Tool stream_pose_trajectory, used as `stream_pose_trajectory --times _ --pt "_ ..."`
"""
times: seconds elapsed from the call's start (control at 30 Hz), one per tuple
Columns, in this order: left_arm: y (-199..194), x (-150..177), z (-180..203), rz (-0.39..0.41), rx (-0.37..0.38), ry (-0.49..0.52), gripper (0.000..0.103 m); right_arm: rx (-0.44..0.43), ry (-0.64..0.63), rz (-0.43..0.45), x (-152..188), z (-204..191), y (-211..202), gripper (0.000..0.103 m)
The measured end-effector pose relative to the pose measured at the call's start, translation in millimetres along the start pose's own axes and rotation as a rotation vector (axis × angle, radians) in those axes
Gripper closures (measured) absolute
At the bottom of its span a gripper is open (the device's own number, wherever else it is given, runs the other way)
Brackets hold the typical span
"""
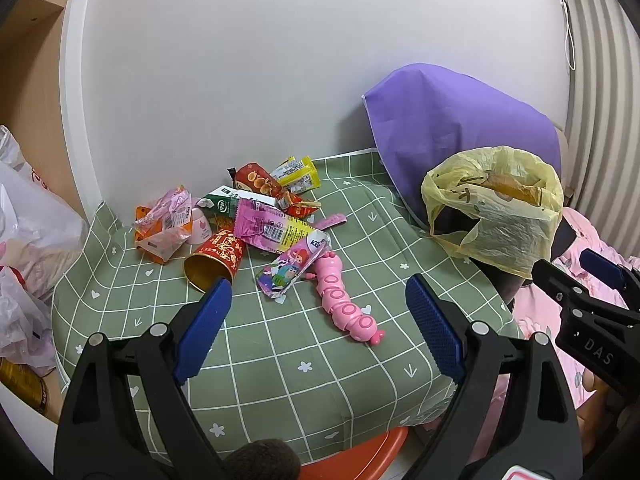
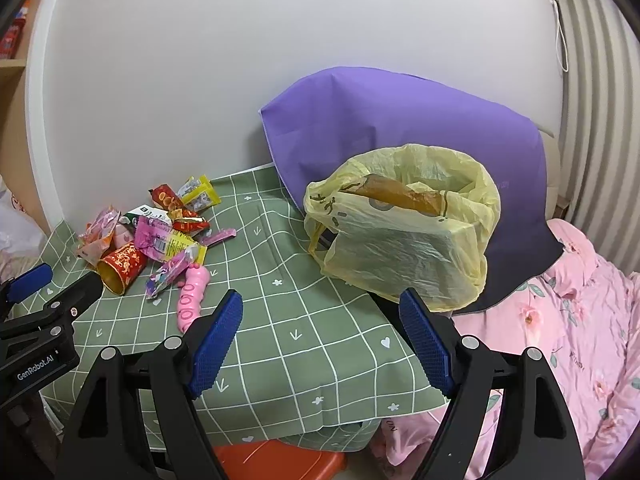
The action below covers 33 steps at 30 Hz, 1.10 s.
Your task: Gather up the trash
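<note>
1. Your left gripper (image 1: 320,300) is released: its blue pads (image 1: 202,332) stand wide apart and hold nothing. It hangs above the green checked cloth (image 1: 280,360).
2. Your right gripper (image 2: 320,320) is also released and empty, with its pads (image 2: 216,344) wide apart. It hangs over the cloth, near the yellow bag (image 2: 404,224).
3. The trash (image 1: 240,216) lies in a pile at the far left corner of the cloth, close to the wall. It is wrappers, a small carton and a red cup (image 1: 216,258) lying on its side, mouth toward you.
4. A pink toy (image 1: 344,300) lies just beside the pile, on the side nearer to you.
5. The yellow bag stands open at the far right of the cloth, well apart from the pile, against a purple sheet (image 2: 400,120). Something orange lies inside the bag.
6. A pink blanket (image 2: 560,320) is at the right of the cloth.
</note>
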<state>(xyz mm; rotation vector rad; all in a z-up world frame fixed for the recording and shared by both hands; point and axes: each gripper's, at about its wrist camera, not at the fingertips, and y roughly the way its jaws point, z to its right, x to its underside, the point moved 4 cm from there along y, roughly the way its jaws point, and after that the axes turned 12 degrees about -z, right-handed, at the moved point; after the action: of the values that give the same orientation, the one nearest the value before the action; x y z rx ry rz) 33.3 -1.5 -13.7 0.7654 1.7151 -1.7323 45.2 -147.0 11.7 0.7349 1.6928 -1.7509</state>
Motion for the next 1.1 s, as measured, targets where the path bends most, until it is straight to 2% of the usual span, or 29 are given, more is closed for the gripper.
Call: stream_pose_trajectory --times 1.1 --pt "-1.0 -0.5 1.0 0.003 0.003 0.002 0.019 0.001 -0.001 0.001 1.3 0.2 -0.6 0.026"
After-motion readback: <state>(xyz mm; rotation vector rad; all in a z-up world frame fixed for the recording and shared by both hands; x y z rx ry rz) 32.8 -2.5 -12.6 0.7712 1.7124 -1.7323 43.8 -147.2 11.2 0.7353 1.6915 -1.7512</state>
